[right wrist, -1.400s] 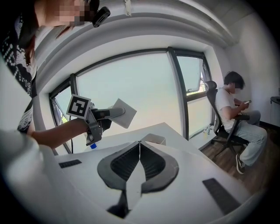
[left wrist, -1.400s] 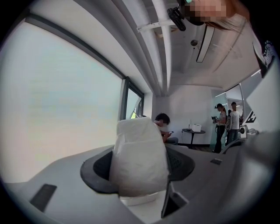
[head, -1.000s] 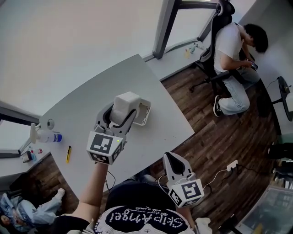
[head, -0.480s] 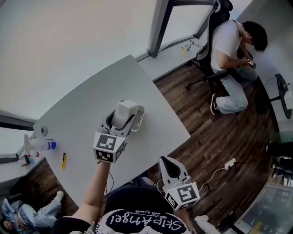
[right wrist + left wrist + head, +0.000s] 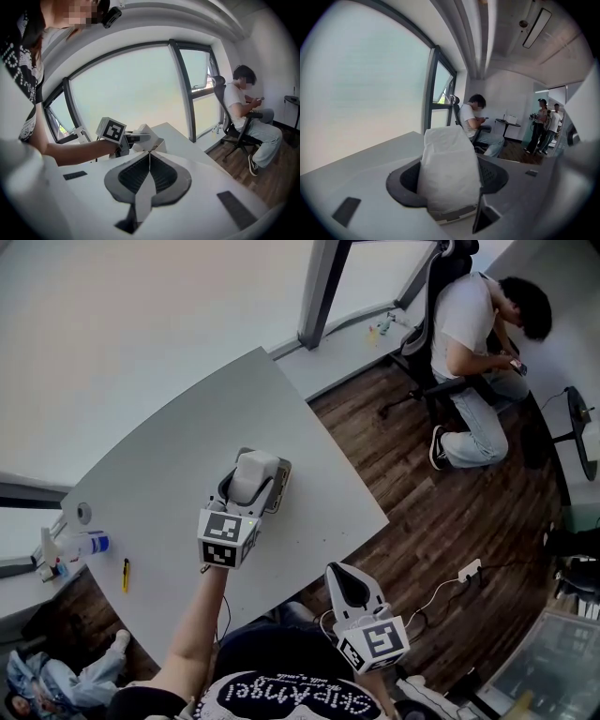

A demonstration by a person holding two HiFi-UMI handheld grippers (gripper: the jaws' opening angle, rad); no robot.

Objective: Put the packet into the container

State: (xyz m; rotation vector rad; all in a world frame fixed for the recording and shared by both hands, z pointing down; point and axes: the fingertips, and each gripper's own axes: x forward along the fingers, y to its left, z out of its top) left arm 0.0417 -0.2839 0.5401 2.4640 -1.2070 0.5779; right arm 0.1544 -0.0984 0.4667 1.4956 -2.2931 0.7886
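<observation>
One white packet is pinched between the jaws of the left gripper, over the one container on the table. The right gripper is pressed together, with nothing held.

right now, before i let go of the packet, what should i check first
1. Packet gripped by the left hand-held gripper: ok, its jaws are closed on the packet's sides.
2. Packet lined up with the container: ok, the head view shows it directly over the opening.
3. Packet bottom below the rim: cannot tell, the packet and gripper hide the inside.
4. Container resting flat on the table, back from its edge: ok.
5. Right hand-held gripper out of the way: ok, shut on nothing and held off the table near the body.
</observation>
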